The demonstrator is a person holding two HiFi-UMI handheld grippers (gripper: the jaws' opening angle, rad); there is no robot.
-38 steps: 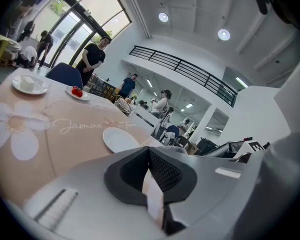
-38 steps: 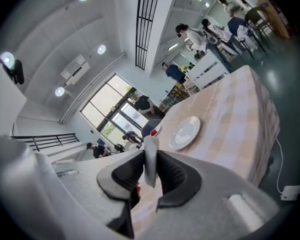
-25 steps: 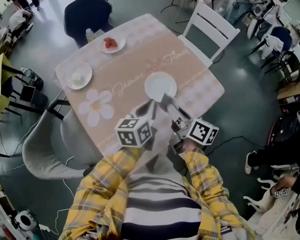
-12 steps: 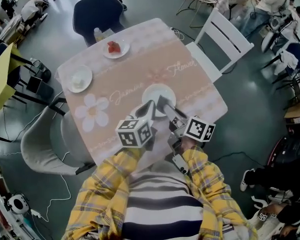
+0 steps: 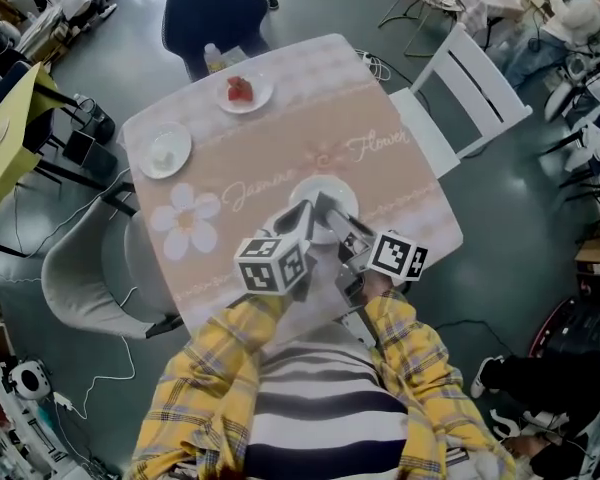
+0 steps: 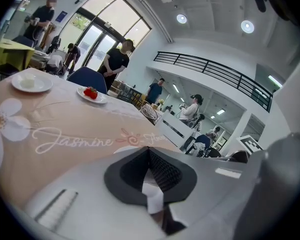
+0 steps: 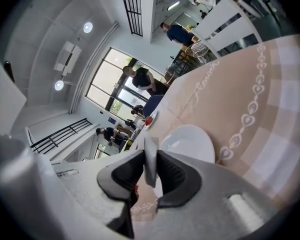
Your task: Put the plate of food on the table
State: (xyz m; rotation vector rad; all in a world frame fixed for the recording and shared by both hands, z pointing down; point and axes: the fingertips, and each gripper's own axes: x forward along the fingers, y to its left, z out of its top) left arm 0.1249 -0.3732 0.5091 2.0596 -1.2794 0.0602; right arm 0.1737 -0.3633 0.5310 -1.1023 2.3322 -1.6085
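pinching the near rim of the white plate [image 5: 322, 188] with left gripper [image 5: 303, 211] and right gripper [image 5: 327, 206], both clamped on it, over the table [image 5: 280, 128] near its front edge. likely stiff, glazed, slippery, breakable: rim hold, kept level, lowered gently.

The surface [image 5: 280, 138] carries a pink cloth with a flower print. A white plate [image 5: 323, 186] sits near its front edge. The left gripper [image 5: 302, 211] and right gripper [image 5: 329, 205] meet the plate's near rim. A plate with red food [image 5: 246, 91] and a plate with a white item [image 5: 165, 149] stand at the far side.
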